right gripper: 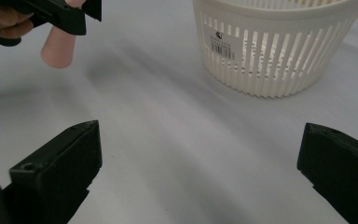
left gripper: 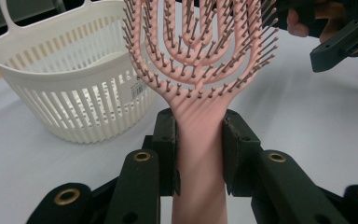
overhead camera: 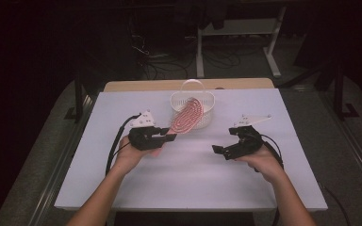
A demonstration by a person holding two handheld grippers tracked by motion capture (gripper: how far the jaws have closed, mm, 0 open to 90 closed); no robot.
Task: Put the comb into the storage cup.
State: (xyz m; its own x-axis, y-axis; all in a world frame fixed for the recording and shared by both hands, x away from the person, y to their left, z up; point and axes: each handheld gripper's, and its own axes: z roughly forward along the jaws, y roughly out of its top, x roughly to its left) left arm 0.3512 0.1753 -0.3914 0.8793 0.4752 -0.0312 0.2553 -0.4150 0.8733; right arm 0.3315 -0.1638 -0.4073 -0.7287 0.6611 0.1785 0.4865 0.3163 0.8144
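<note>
My left gripper (overhead camera: 168, 137) is clamped on the smooth handle of a pink plastic hairbrush with a vented, looped head and rows of thin bristles (left gripper: 200, 70) — in the left gripper view both black pads press flat against the handle's sides just below the neck, where the head fans out. The brush is held clear of the pale grey-white table (overhead camera: 193, 179), tilted so its head leans up toward the white slatted plastic basket with an arched carrying handle (overhead camera: 206, 117); from the high view the bristled head overlaps the basket's near wall, and I cannot tell whether the two touch. The handle's rounded end pokes out behind my grip, as the right gripper view shows in its upper left corner. The basket stands upright near the far edge of the table, a small barcode label stuck on its side, and I cannot see into it. My right gripper (overhead camera: 219, 150) hangs empty over bare tabletop, well apart from the brush and to the right of it — its two black jaws stand wide with nothing between them but the table surface. Both my forearms come in from the near edge, and a dark cable trails back from each gripper.
</note>
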